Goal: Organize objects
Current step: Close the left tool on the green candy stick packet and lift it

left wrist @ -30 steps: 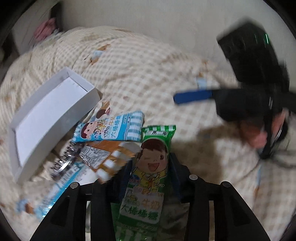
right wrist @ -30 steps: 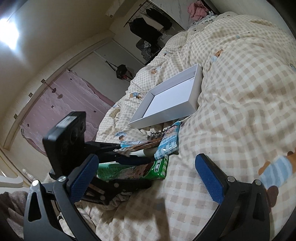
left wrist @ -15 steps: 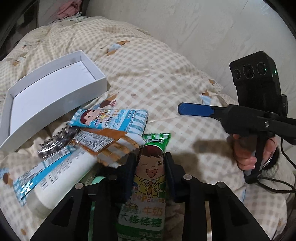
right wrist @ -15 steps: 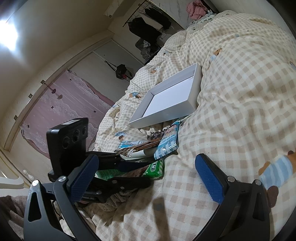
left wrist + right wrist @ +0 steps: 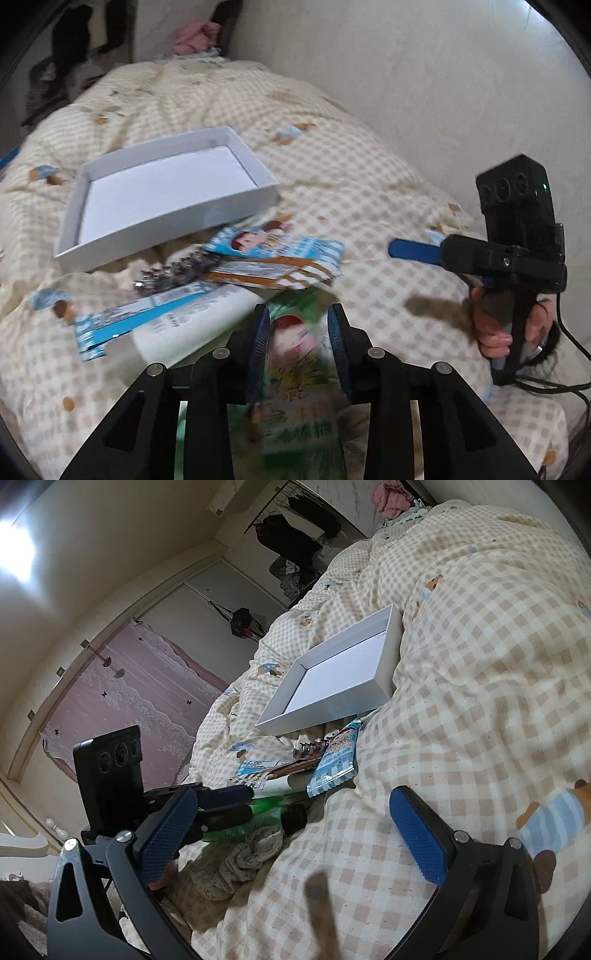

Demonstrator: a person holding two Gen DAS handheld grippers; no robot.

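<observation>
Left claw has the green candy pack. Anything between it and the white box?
Partly. The green candy pack sits in the left claw; a pile of blue snack packets lies below the route to the empty white box. Lifted over them, nothing visible blocks it.

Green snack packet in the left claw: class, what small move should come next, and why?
Probably carry the green snack packet, pinched in the left claw, up and across to the white box. The box lies open beyond the other wrappers.
</observation>
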